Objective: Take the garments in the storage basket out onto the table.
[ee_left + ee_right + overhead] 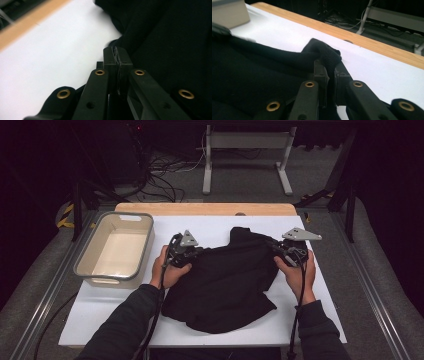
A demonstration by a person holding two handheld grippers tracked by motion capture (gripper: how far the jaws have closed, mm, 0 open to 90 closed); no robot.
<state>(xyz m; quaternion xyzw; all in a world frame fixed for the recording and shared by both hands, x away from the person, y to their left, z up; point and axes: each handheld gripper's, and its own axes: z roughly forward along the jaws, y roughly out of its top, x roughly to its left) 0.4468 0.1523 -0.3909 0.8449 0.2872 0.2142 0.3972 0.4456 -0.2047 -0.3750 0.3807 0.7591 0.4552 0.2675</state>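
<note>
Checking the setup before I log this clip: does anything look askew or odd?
Nothing damaged or spilled. The black garment lies crumpled, pinched by the left gripper and the right gripper; the bin stands empty.

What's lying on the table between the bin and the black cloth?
Nothing but the left gripper and the hand holding it; otherwise bare white table separates the bin from the cloth, as the high view shows.

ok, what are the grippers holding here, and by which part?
Both are shut on the black garment: left gripper pinches its left edge, right gripper a bunched fold at its right edge.
</note>
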